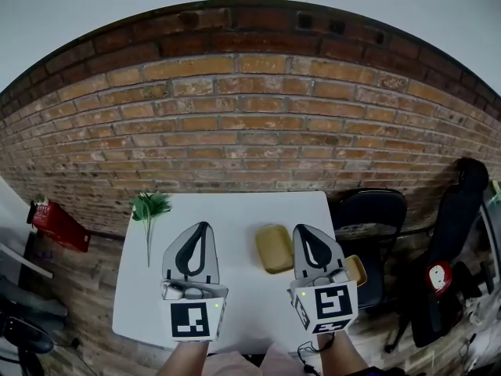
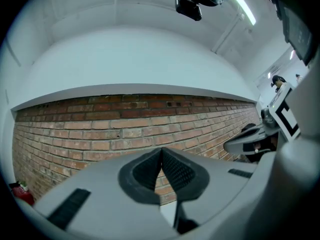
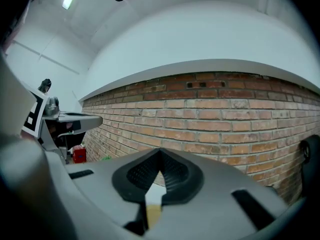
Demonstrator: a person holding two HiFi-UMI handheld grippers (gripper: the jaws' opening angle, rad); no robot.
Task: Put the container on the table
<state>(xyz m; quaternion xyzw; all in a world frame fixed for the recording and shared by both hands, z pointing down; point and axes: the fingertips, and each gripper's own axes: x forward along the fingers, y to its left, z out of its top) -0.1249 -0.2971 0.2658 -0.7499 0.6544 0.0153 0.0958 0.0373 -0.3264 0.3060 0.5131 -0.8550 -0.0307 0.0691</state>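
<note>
Head view: the white worktop (image 1: 235,210) stands in front of a brick wall (image 1: 250,116). The tan container (image 1: 274,247) lies on the worktop, right of centre in the frame, between the two grippers and touched by neither. A second tan piece (image 1: 357,269) sits at the right edge of the worktop, partly covered by the right gripper (image 1: 301,230). A green plant sprig (image 1: 150,207) lies at the upper left corner of the worktop. A black chair (image 1: 369,210) stands to the right of it.

The left gripper (image 1: 204,227) is held over the lower left part of the worktop.

Left gripper view: the jaws are clenched tip to tip, with nothing between them.

Right gripper view: the jaws are likewise clenched and empty. A tan strip shows low in the frame, below the pads.
</note>
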